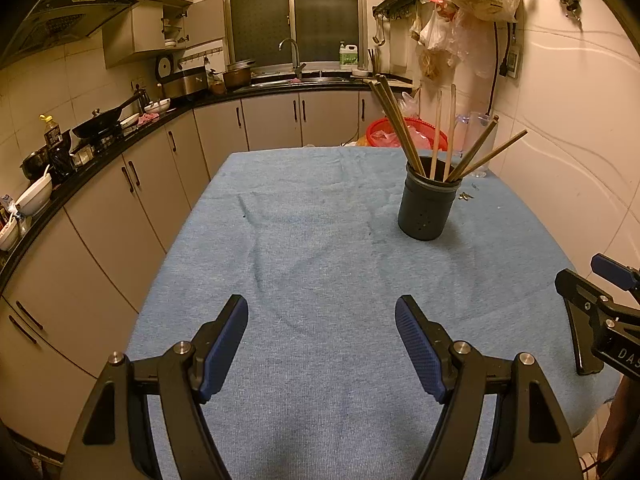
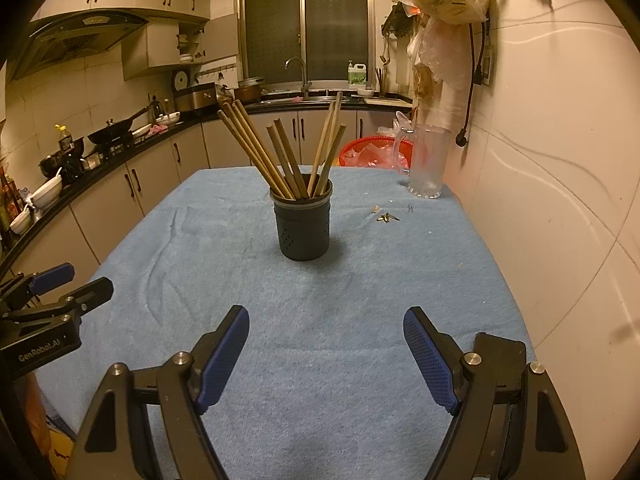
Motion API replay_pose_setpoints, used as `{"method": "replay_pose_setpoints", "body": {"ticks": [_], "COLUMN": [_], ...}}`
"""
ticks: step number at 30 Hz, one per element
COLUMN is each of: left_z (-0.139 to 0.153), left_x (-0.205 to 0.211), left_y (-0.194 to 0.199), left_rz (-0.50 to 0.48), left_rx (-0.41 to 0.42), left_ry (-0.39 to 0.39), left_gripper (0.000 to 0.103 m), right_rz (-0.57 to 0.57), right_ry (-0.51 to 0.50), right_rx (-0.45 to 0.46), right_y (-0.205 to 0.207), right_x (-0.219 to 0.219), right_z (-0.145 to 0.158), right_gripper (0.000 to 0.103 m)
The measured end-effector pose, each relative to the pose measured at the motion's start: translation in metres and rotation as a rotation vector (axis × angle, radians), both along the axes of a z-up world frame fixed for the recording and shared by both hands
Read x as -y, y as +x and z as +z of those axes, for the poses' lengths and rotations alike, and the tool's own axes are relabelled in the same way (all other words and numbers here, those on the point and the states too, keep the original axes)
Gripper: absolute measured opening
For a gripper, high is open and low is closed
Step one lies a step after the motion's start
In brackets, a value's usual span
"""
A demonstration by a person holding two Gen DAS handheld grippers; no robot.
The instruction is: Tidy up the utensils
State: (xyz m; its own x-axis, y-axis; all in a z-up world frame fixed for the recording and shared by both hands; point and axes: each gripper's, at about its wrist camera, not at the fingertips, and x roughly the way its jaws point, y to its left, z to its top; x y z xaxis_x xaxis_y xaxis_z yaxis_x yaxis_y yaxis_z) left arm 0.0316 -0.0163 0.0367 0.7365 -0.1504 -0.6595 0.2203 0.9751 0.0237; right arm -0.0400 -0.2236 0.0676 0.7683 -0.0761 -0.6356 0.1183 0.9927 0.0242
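A dark round holder (image 1: 426, 210) stands upright on the blue cloth-covered table (image 1: 312, 280), far right in the left wrist view and centre (image 2: 303, 224) in the right wrist view. Several wooden chopsticks (image 1: 400, 128) stand in it, fanned out; they also show in the right wrist view (image 2: 256, 148). My left gripper (image 1: 322, 344) is open and empty above the near cloth; it also shows at the left edge of the right wrist view (image 2: 72, 280). My right gripper (image 2: 326, 354) is open and empty above the near cloth, and shows at the right edge of the left wrist view (image 1: 588, 280).
A clear glass jug (image 2: 428, 164) stands at the table's far right corner, with small scraps (image 2: 387, 217) on the cloth near it. A red basket (image 2: 376, 152) sits behind the table. A wall runs along the right (image 2: 560, 200); kitchen counters (image 2: 100, 160) run along the left.
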Motion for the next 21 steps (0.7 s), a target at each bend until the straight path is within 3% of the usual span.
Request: {"method": "replay_pose_setpoints", "body": {"ticks": [15, 19, 21], "left_z": [0.002, 0.001, -0.003], "left_x": [-0.003, -0.011, -0.014], "left_y": [0.000, 0.004, 0.008], "left_rz": [-0.006, -0.029, -0.018], "left_rx": [-0.009, -0.044, -0.060], "left_ry": [-0.023, -0.108, -0.111], "left_gripper": [0.077, 0.078, 0.079], "right_rz": [0.001, 0.000, 0.001], "right_ry": [0.003, 0.009, 0.023], "right_rx": [-0.002, -0.009, -0.029], "right_y": [-0.001, 0.000, 0.004], "right_x": [-0.001, 0.000, 0.001], "right_z": [-0.002, -0.005, -0.012], "right_gripper": [0.082, 0.082, 0.082]}}
